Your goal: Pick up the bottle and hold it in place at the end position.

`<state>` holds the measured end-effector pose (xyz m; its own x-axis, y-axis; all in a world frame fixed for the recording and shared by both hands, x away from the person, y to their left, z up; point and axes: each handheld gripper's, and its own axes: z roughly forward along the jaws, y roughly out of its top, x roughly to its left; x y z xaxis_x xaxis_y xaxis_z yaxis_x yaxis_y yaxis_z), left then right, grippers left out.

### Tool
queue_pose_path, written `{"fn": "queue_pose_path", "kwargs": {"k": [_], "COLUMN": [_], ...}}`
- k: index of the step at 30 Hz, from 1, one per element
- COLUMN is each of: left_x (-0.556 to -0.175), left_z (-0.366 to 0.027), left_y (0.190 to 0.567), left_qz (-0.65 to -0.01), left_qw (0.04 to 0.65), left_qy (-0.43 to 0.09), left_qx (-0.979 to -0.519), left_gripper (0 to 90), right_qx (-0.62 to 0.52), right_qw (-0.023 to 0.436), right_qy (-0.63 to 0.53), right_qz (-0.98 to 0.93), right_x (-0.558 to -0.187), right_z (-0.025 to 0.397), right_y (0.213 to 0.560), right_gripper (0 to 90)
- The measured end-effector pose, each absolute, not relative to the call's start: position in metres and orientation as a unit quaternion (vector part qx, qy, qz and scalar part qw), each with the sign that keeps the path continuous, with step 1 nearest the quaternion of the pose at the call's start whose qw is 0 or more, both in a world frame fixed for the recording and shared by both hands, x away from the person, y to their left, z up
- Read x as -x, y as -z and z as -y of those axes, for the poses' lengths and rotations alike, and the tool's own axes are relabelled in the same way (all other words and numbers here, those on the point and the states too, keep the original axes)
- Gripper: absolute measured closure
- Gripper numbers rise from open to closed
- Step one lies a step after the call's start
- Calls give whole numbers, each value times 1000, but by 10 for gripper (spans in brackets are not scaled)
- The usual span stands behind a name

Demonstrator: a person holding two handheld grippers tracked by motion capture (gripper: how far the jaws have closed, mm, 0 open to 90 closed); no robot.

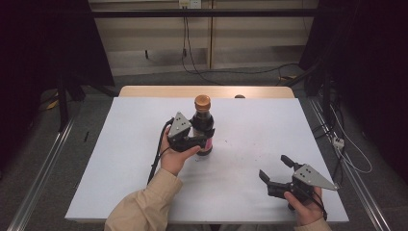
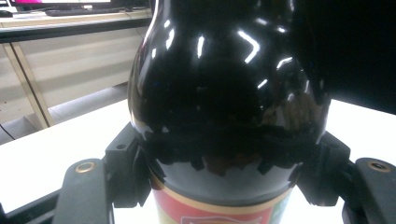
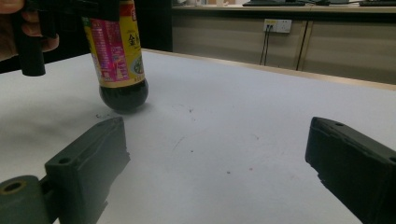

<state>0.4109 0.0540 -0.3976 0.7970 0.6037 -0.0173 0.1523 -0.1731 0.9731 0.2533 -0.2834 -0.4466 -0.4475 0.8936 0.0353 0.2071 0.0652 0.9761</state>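
Note:
A dark sauce bottle (image 1: 202,126) with an orange-brown cap and a pink and yellow label stands near the middle of the white table (image 1: 120,159). My left gripper (image 1: 198,138) is shut on the bottle's body just above the label; its two black jaws press the dark glass (image 2: 224,102) from both sides. In the right gripper view the bottle (image 3: 116,56) looks slightly tilted, its base touching or just off the table. My right gripper (image 1: 275,169) is at the front right of the table, open, with bare tabletop between its jaws (image 3: 219,163).
Small dark specks mark the tabletop (image 3: 191,112) to the right of the bottle. A wooden strip (image 1: 144,91) edges the table's far side. Cables (image 1: 202,67) lie on the floor behind, and metal rails (image 1: 43,163) run along both sides of the table.

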Motion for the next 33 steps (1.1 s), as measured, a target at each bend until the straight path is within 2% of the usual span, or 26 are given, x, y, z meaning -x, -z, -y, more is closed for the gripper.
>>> {"fn": "queue_pose_path", "kwargs": {"k": [33], "left_x": [-444], "left_z": [-39], "left_y": [405], "left_qz": [-259], "left_qw": [580], "left_qy": [-202], "left_qx": [-745], "left_gripper": [300], "right_qx": [-416], "right_qw": [316], "right_qy": [-538], "right_qz": [-662], "right_x": [-253], "right_z": [283], "right_y": [448], "right_gripper": [50]}}
